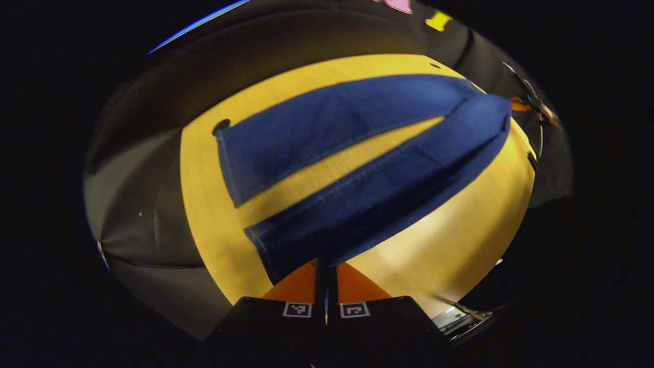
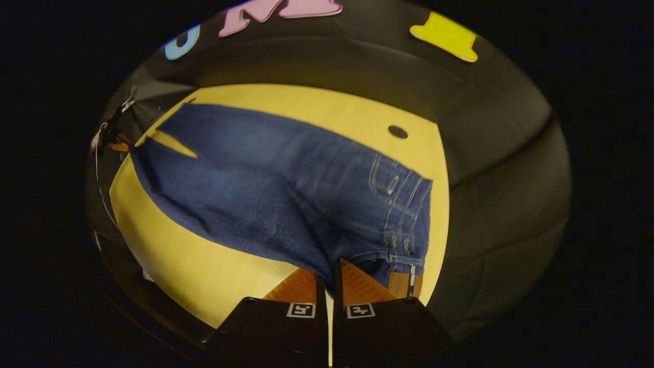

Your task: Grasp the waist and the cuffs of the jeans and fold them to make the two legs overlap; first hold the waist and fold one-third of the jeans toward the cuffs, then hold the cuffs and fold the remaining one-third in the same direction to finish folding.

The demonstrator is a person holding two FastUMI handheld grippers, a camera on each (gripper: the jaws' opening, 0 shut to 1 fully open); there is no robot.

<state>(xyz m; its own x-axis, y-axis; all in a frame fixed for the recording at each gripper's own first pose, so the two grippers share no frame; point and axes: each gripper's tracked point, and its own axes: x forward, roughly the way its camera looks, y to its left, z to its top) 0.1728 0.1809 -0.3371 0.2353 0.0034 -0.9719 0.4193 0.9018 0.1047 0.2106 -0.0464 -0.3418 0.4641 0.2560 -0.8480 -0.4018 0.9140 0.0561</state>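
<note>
Dark blue jeans (image 1: 368, 189) lie on a yellow wooden table (image 1: 460, 245), their two legs spread apart in a V. In the left gripper view, my left gripper (image 1: 325, 278) is shut on the cuff (image 1: 286, 245) of the nearer leg; the farther leg's cuff (image 1: 230, 158) rests flat on the table. In the right gripper view, my right gripper (image 2: 329, 278) is shut on the waist of the jeans (image 2: 286, 194), beside the brown patch (image 2: 401, 283) and belt loops. Each gripper shows small at the far end of the other's view, the right gripper (image 1: 534, 105) and the left gripper (image 2: 115, 138).
A round dark hole (image 2: 397, 132) sits in the table (image 2: 204, 276) beyond the waist. The table edge runs close to the waist on the right and close to the cuffs (image 1: 204, 214) on the left. Dark booth walls surround the table.
</note>
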